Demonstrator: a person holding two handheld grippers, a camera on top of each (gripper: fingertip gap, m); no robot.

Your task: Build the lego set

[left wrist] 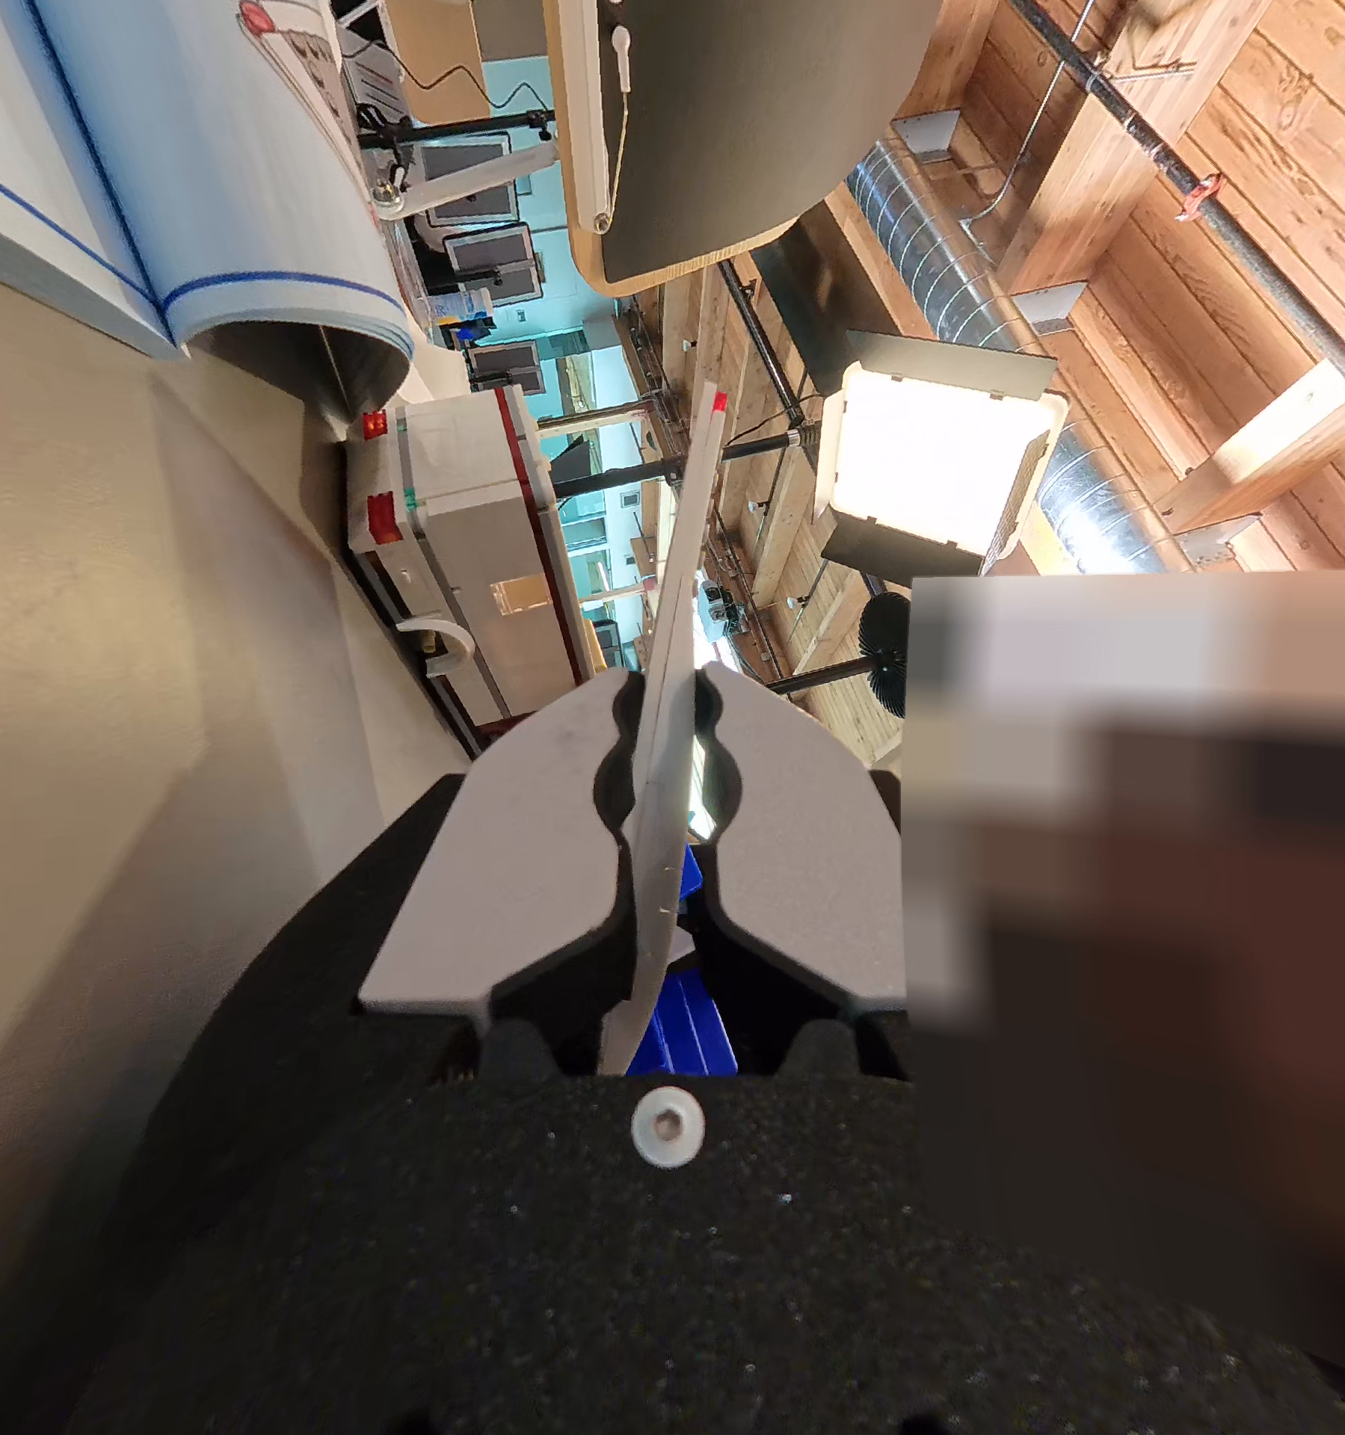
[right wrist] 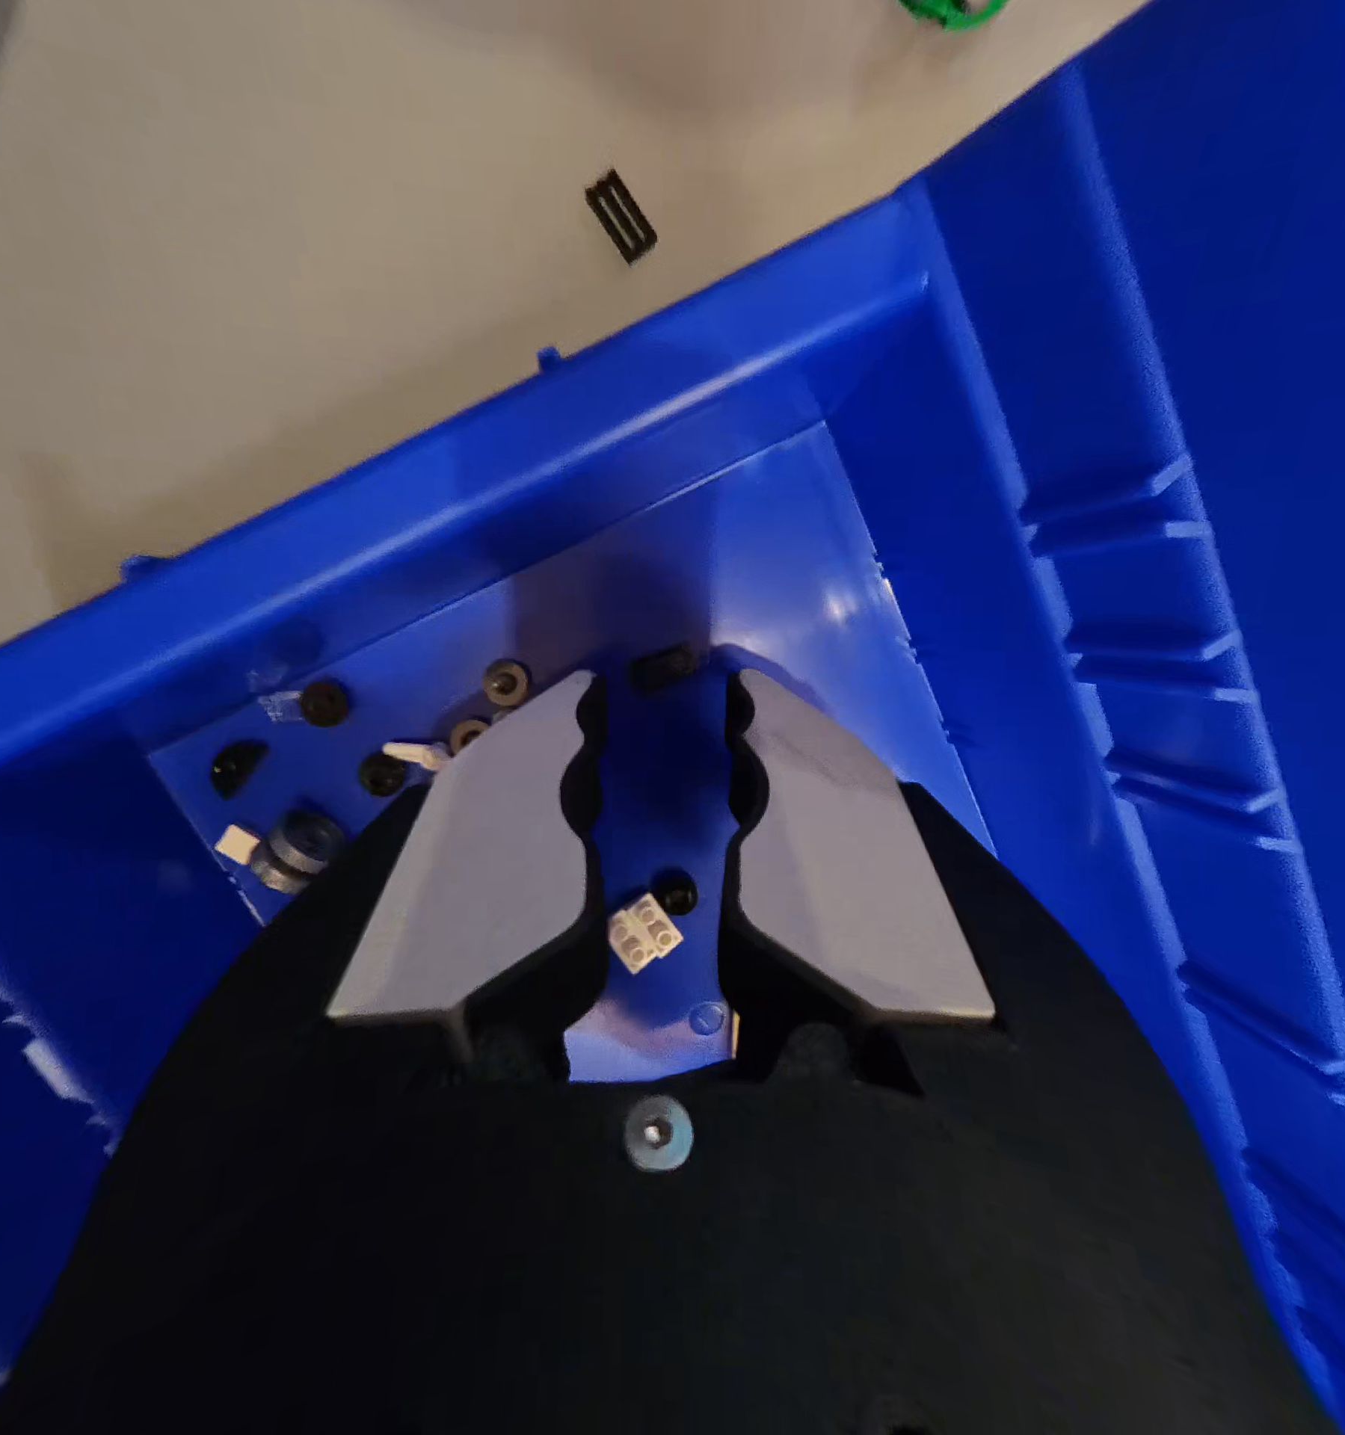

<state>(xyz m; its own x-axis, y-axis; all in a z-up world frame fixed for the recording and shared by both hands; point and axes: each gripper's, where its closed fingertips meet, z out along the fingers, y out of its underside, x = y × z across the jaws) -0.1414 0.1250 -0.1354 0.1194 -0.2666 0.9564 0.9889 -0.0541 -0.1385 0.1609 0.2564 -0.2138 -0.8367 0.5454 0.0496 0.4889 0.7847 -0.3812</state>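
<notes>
My left gripper [left wrist: 669,685] is shut on a long, thin white piece [left wrist: 684,543] seen edge-on. The piece runs up past the fingertips and ends in a small red tip [left wrist: 718,404]. It points up toward the ceiling. My right gripper [right wrist: 663,699] is open and empty, low inside a blue bin [right wrist: 498,497]. A small black part [right wrist: 661,669] lies on the bin floor just beyond its fingertips. A small white studded brick [right wrist: 644,932] and a black round part [right wrist: 677,891] lie on the floor between the fingers, untouched.
Several small black, grey and white parts [right wrist: 389,745] lie at the bin's left side. A black buckle [right wrist: 621,216] lies on the beige table outside the bin. In the left wrist view a lit light panel [left wrist: 933,458], a wooden ceiling and a blue bin [left wrist: 684,1025] show. The tips of one gripper are about 35 cm away from the tips of the other. The black buckle [right wrist: 621,216] is about 10 cm from my right fingertips and 25 cm from my left.
</notes>
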